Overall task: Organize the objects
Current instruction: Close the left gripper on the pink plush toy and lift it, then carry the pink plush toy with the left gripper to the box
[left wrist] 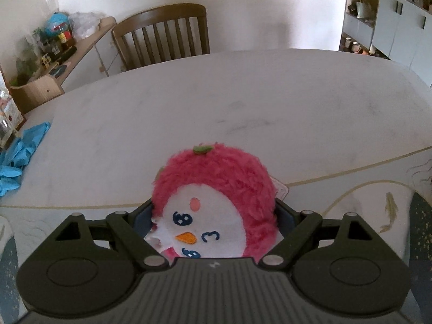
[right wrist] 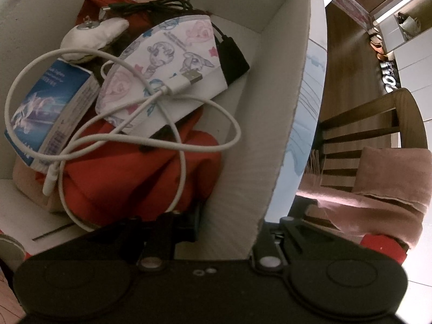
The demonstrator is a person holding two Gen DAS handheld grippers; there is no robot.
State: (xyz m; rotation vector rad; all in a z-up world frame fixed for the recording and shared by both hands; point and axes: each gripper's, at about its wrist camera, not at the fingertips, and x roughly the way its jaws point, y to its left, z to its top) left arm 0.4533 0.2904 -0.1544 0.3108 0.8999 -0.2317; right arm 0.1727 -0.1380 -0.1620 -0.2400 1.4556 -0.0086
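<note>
A fluffy pink plush toy [left wrist: 216, 178] with a white face, orange beak and green leaf on top fills the gap between the fingers of my left gripper [left wrist: 214, 209], which is shut on it just above the white table [left wrist: 216, 102]. My right gripper [right wrist: 232, 229] is shut on the side wall of a cardboard box [right wrist: 270, 135], one finger inside and one outside. Inside the box lie a cartoon-print face mask [right wrist: 167, 62], a white USB cable [right wrist: 162, 91], a blue carton [right wrist: 46, 108], red cloth [right wrist: 129, 172], a black cable with adaptor [right wrist: 232, 56] and a small white soft toy [right wrist: 91, 35].
A wooden chair [left wrist: 162, 35] stands at the table's far side. Blue gloves [left wrist: 19, 156] lie at the left edge. A sideboard with bottles [left wrist: 56, 40] is at the far left, cabinets [left wrist: 399, 32] at the right. Beside the box stands a chair with a pink blanket [right wrist: 378, 183].
</note>
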